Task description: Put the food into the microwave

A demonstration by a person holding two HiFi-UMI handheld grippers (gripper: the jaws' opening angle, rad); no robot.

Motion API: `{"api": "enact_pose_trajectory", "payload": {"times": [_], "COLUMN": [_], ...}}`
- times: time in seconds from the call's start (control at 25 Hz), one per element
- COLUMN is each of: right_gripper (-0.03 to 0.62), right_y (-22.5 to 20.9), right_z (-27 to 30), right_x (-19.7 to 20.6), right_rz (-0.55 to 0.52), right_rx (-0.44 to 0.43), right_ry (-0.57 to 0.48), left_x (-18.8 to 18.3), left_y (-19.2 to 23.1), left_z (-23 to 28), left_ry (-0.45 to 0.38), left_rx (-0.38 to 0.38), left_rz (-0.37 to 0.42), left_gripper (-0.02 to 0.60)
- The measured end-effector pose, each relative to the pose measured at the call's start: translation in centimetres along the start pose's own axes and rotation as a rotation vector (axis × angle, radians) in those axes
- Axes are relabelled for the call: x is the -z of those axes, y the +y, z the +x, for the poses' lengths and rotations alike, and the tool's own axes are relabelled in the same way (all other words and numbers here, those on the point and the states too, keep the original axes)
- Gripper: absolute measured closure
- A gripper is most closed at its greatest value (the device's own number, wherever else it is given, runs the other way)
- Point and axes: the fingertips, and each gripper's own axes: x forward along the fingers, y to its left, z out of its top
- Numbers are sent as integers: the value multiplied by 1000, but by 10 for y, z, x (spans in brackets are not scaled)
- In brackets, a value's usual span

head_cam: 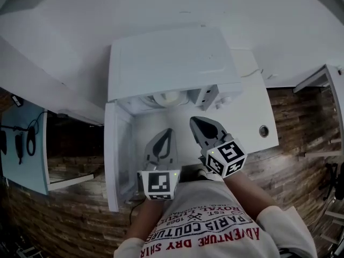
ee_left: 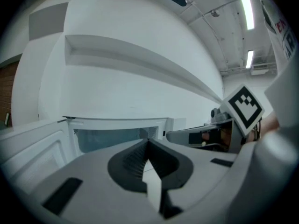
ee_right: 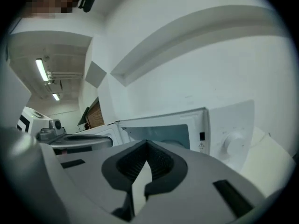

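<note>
White counter (head_cam: 252,128) over a wood-plank floor (head_cam: 301,138) carries the scene. Both claws are clenched on nothing. The left gripper (head_cam: 167,130) has its ribbed jaws meeting at the tips in its own view, and so does the right gripper (ee_right: 147,143). They are held side by side, near each other but apart. The right gripper sits slightly ahead and is rolled so that its marker cube (head_cam: 227,157) faces up and outward. Both point nearly level, a touch downward. Behind them, two bare forearms reach forward from the person's printed white shirt (head_cam: 207,233).

Just ahead of both sets of tips is the open mouth of the microwave (head_cam: 166,63). Its door (head_cam: 117,155) is swung out alongside the left gripper's outer side. Inside the cavity, straight beyond the tips, lies a pale round dish (head_cam: 169,97); what it holds cannot be made out. Beyond the right gripper, off to its outer side, is the control knob (ee_right: 232,143).
</note>
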Motion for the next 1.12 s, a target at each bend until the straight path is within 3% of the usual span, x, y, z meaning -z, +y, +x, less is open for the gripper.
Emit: {"api": "enact_pose_trajectory", "payload": {"times": [0.2,0.64,1.12], "right_gripper": [583,583,583], "right_y": [9,26,66], "right_z": [-51,-144,-172], "right_x": [-23,-14,-17], "right_rz": [-136,-176,-216], "right_rx": [-15,-37,94], "right_ry": [-60,-62,-108], "left_x": [-20,-30,-42], "left_y": [-35,-102,-100], "left_z": [-17,-86,-133], "left_ry": [-39,-95,-120], "left_rx": [-6,-101,-28], "left_rz": [18,4,66], "left_gripper": [577,577,577]}}
